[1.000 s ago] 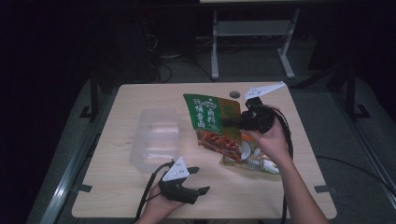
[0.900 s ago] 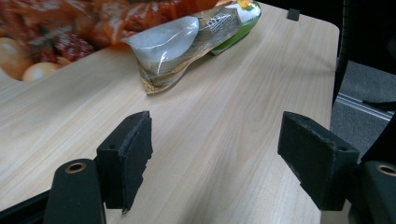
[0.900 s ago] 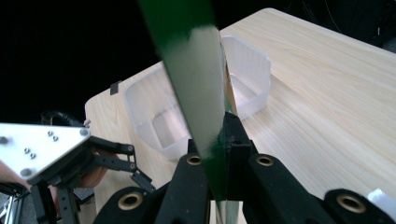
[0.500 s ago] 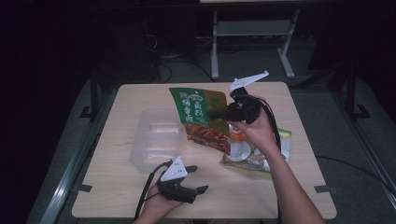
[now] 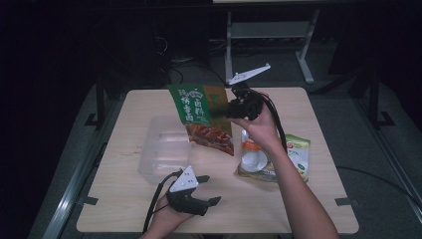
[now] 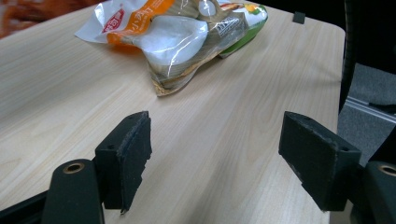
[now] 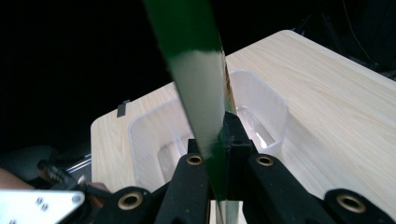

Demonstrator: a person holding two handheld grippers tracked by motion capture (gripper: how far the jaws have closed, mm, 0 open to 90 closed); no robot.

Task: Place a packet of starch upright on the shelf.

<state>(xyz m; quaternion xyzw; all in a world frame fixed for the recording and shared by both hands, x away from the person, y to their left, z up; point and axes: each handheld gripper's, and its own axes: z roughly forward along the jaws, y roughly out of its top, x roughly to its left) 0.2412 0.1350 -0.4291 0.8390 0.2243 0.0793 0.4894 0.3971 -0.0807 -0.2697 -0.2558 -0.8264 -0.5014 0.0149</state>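
My right gripper [image 5: 221,113] is shut on the edge of a green and orange food packet [image 5: 201,119], which hangs in the air above the table. In the right gripper view the packet [image 7: 198,84] stands edge-on, pinched between the two black jaws [image 7: 219,140]. A clear plastic tub [image 5: 164,152] sits on the table just left of and below the packet; that tub [image 7: 254,116] also lies past the jaws in the right gripper view. My left gripper [image 5: 206,189] rests open at the table's near edge, its pads [image 6: 128,156] wide apart over bare wood.
A second bag [image 5: 271,159] with orange, white and green print lies on the table under my right forearm; this bag [image 6: 177,37] lies ahead of the left jaws. The wooden table [image 5: 308,199] ends close on the near side. A metal frame [image 5: 268,30] stands behind.
My right gripper has carried the green packet left and slightly upward, from above the second bag toward the clear tub. The left gripper has stayed where it was.
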